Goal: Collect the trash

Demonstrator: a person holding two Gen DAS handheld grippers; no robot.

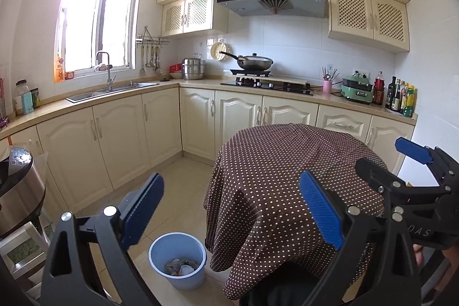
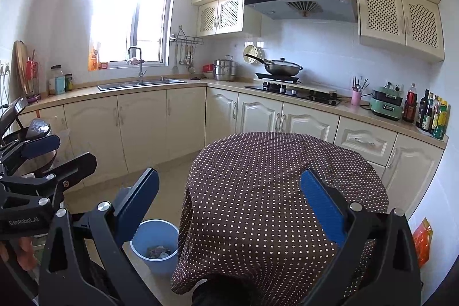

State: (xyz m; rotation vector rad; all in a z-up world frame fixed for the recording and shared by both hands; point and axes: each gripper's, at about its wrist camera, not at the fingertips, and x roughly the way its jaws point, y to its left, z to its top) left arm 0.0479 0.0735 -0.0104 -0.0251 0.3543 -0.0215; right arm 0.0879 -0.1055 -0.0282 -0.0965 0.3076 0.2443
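A light blue bin (image 1: pixel 177 260) stands on the floor left of a round table with a brown dotted cloth (image 1: pixel 287 177). Crumpled trash (image 1: pixel 182 267) lies inside it. The bin also shows in the right wrist view (image 2: pixel 155 244), with trash (image 2: pixel 157 251) at its bottom. My left gripper (image 1: pixel 233 205) is open and empty, held above the table's near edge. My right gripper (image 2: pixel 229 202) is open and empty over the same cloth (image 2: pixel 272 191). Each gripper appears at the other view's edge, the right one (image 1: pixel 401 159) and the left one (image 2: pixel 51 151).
Cream cabinets and a counter run along the back, with a sink (image 1: pixel 114 92), a hob with a wok (image 1: pixel 254 62) and bottles (image 1: pixel 401 96). A steel cooker (image 1: pixel 17 191) stands at the left. An orange packet (image 2: pixel 423 241) lies on the floor at the right.
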